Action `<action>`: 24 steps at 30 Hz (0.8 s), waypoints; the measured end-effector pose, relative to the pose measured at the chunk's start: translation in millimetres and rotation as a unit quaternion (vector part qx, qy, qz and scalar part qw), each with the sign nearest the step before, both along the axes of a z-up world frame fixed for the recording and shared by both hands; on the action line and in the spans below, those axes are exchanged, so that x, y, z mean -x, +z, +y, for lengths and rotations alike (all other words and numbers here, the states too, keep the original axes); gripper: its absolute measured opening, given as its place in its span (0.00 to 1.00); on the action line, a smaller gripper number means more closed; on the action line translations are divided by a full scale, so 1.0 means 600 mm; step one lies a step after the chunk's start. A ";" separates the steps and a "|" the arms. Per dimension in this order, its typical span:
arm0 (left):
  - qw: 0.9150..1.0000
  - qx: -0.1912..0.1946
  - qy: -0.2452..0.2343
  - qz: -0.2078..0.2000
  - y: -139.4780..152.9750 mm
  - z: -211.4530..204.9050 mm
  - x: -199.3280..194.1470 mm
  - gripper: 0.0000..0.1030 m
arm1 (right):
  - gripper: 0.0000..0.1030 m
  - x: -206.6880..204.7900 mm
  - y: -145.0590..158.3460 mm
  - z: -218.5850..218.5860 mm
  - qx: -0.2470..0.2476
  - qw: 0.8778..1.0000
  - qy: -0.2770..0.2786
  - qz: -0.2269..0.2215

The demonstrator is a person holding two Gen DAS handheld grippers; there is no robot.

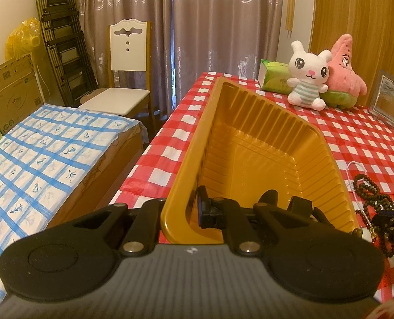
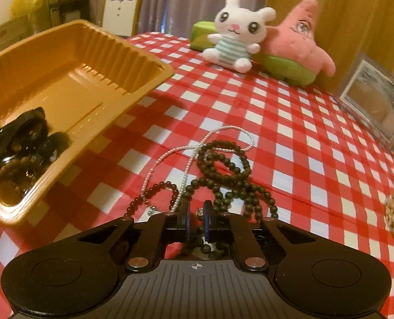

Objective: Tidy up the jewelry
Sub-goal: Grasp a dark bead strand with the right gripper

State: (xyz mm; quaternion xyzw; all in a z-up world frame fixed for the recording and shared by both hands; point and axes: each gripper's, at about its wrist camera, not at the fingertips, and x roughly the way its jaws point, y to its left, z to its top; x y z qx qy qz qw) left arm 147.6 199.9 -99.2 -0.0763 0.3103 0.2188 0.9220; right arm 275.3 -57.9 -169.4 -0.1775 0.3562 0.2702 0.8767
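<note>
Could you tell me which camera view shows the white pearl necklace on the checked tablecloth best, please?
The right wrist view: the white pearl necklace lies looped across the tablecloth, tangled with the dark bead strands. The left wrist view catches only a short stretch of it at the right edge, beside the gold tray.

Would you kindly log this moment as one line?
left tool: shut on tray wall | right tool: shut on dark bead necklace | pearl strand: on tablecloth

Both grippers, left gripper [image 1: 194, 210] and right gripper [image 2: 197, 222]: black linkages, silver rivets, round black discs, ribbed grey body.
</note>
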 end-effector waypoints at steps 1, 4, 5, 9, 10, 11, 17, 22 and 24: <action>1.000 0.000 0.000 0.000 0.000 0.000 0.000 0.08 | 0.08 -0.001 -0.002 0.001 0.002 1.000 -0.002 -0.001; 1.000 -0.001 -0.001 0.000 -0.001 -0.001 0.000 0.08 | 0.08 -0.015 -0.008 -0.006 -0.008 1.000 -0.016 0.018; 1.000 0.000 0.000 0.000 -0.001 0.000 -0.001 0.08 | 0.08 -0.017 -0.008 -0.009 -0.014 1.000 -0.017 0.021; 1.000 0.000 0.000 0.000 -0.001 0.000 -0.001 0.08 | 0.08 -0.013 -0.007 -0.005 -0.003 1.000 0.000 0.018; 1.000 0.000 0.000 0.000 -0.001 -0.001 0.000 0.08 | 0.08 -0.012 -0.007 -0.002 0.002 1.000 0.003 0.017; 1.000 0.000 0.000 0.000 -0.001 0.000 -0.001 0.08 | 0.08 -0.012 -0.007 -0.001 0.005 1.000 0.004 0.016; 1.000 -0.002 -0.002 0.000 -0.004 -0.001 -0.001 0.09 | 0.06 -0.012 -0.007 -0.002 -0.003 1.000 -0.005 0.017; 1.000 -0.003 -0.002 0.000 -0.007 -0.002 0.000 0.08 | 0.06 -0.001 0.020 0.001 -0.024 0.999 -0.011 0.019; 1.000 -0.004 -0.004 0.000 -0.009 -0.002 0.000 0.08 | 0.06 0.006 0.040 0.007 -0.042 0.999 -0.012 0.024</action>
